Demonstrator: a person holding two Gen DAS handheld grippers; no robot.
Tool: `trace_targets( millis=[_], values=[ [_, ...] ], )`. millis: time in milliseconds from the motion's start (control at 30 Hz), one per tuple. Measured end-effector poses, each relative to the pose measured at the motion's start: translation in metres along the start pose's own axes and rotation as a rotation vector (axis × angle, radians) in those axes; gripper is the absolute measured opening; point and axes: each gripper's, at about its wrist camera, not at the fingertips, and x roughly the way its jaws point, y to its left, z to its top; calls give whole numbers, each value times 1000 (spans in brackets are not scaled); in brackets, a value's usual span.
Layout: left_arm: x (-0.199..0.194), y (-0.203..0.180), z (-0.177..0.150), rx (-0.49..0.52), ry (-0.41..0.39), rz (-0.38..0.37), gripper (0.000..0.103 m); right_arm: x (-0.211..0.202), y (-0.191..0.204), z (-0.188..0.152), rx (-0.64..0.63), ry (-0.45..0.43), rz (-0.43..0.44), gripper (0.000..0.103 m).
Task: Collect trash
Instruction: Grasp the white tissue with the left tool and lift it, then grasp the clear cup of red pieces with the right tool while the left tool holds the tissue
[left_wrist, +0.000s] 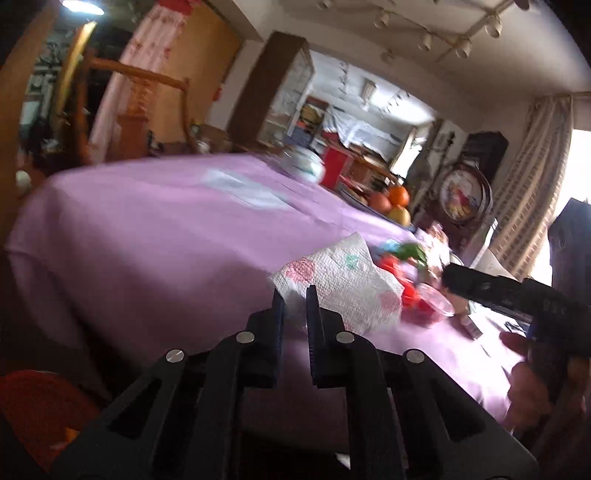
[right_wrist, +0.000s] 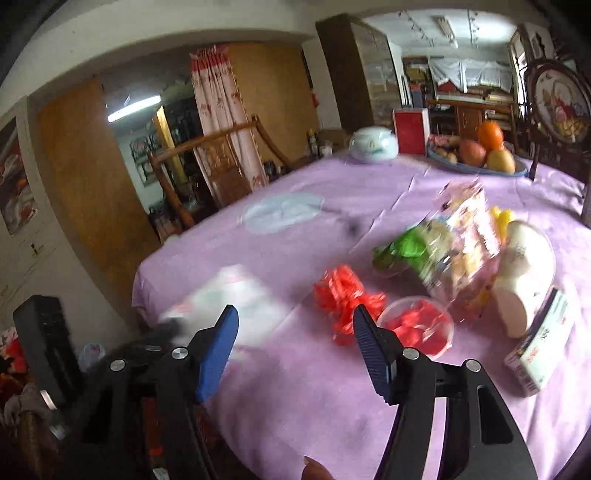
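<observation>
On the pink-clothed table, a printed paper towel lies near the edge. The left gripper has its nearly closed tips at its corner; whether they pinch it I cannot tell. The right gripper stands open and empty before red crumpled plastic.

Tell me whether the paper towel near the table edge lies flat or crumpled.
Crumpled. The paper towel humps up off the purple tablecloth in folds, its corner rising between the left gripper fingers.
</observation>
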Motion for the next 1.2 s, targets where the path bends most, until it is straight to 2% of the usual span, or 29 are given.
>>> trace_targets(
  millis=[100, 200, 333, 600, 867, 1033, 1133, 1200],
  values=[
    [-28, 44, -2, -52, 10, 108, 14, -1, -12, -9, 20, 3, -5, 67],
    [-32, 68, -16, -109, 49, 152, 14, 13, -19, -11, 16, 48, -23, 67],
    [-29, 75, -35, -150, 101, 121, 14, 16, -23, -10, 36, 55, -15, 68],
    [-18, 72, -37, -136, 143, 80, 13, 29, -12, -6, 12, 65, -23, 69],
    [-21, 59, -20, -124, 92, -2, 13, 15, -38, 20, 38, 42, -172, 69],
    [-18, 49, -10, -103, 75, -16, 13, 30, -40, 27, -7, 117, -181, 69],
    [-10, 43, -7, -96, 86, -23, 13, 42, -44, 17, -6, 182, -229, 71],
    [-8, 38, -6, -87, 89, -28, 13, 44, -43, 9, -58, 181, -308, 71]
  ],
)
